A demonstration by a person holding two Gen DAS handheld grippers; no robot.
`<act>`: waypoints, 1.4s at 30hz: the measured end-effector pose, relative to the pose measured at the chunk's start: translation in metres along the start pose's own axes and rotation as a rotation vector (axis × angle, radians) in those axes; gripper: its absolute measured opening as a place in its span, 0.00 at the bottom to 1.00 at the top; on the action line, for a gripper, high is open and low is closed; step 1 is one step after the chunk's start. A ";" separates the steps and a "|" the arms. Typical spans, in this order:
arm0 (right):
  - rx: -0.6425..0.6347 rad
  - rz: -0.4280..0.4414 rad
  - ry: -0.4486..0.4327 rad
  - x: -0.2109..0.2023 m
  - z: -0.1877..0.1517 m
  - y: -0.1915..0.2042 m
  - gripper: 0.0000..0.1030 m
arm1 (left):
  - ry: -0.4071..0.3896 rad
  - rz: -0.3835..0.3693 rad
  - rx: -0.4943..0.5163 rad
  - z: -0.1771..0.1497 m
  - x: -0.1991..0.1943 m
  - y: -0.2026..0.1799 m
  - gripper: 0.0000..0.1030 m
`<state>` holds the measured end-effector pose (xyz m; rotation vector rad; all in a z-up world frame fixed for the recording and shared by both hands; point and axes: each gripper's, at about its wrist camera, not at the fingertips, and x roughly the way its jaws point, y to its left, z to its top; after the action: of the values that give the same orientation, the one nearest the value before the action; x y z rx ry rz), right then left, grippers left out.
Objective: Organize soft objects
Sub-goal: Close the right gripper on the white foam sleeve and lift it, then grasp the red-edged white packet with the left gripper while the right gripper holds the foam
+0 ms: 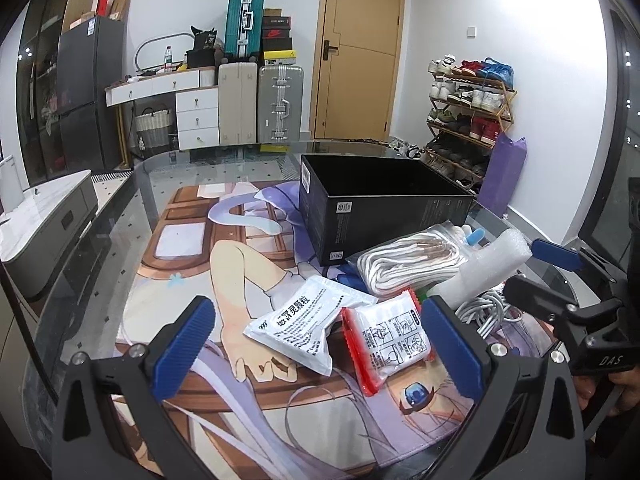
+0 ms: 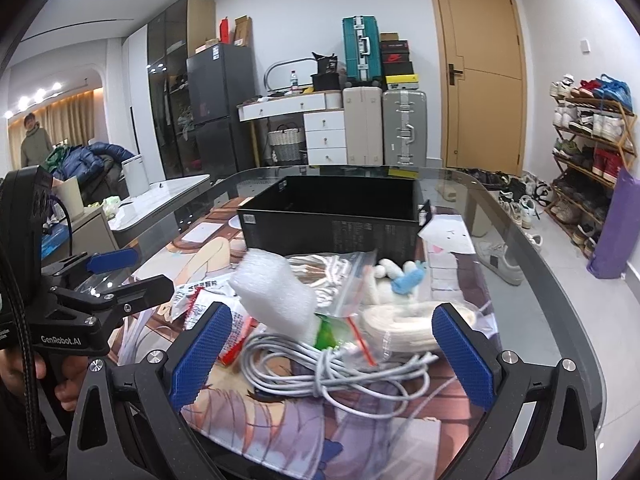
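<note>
Right now you are holding both tools low over the tabletop [image 1: 120, 216], short of the black box [image 1: 384, 208], which is sitting open-topped on the printed mat [image 1: 224, 264].

Your left hand-held gripper [image 1: 316, 344] is gaping wide with nothing between its blue pads. On the near side of the box, two sachets are lying inside that gap: the white sachet [image 1: 304, 320] toward the left pad and apart from it, and the red-edged sachet [image 1: 390, 340] overlapping it and reaching close to the right pad. Whether that pad is touching it, the left wrist view is not showing clearly.

Your right hand-held gripper [image 2: 332, 354] is also spread fully and gripping nothing. The grey cable [image 2: 336, 368] is lying coiled between its pads, nearer you than the box. Beyond the coil, toward the box, the white foam roll [image 2: 276, 296] is resting on the pile, with the zip bag of white cord [image 2: 340, 280] just behind it. To the right of that bag, still in front of the box, the white plush toy [image 2: 390, 270] with its blue part is lying against a loose bundle of white rope [image 2: 400, 324], which is sitting just inside the right pad.
</note>
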<state>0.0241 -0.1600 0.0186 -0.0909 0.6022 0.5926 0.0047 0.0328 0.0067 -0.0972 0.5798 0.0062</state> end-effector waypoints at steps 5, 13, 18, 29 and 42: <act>-0.032 0.036 0.037 0.015 0.005 0.013 0.84 | 0.010 0.004 0.001 0.003 0.001 0.003 1.00; -0.065 0.084 0.076 0.037 0.009 0.028 0.62 | 0.017 0.006 -0.010 0.005 0.004 0.005 1.00; -0.085 0.104 0.070 0.037 0.009 0.031 0.45 | 0.020 0.016 -0.016 0.003 0.006 0.005 1.00; -0.056 0.159 -0.001 0.013 0.014 0.019 0.40 | 0.034 0.000 0.002 0.000 0.007 -0.006 1.00; 0.033 0.100 -0.098 -0.037 0.016 -0.025 0.40 | 0.099 -0.048 0.078 -0.006 0.028 -0.040 0.96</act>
<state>0.0207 -0.1951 0.0504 -0.0007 0.5237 0.6799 0.0257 -0.0078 -0.0101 -0.0358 0.6753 -0.0682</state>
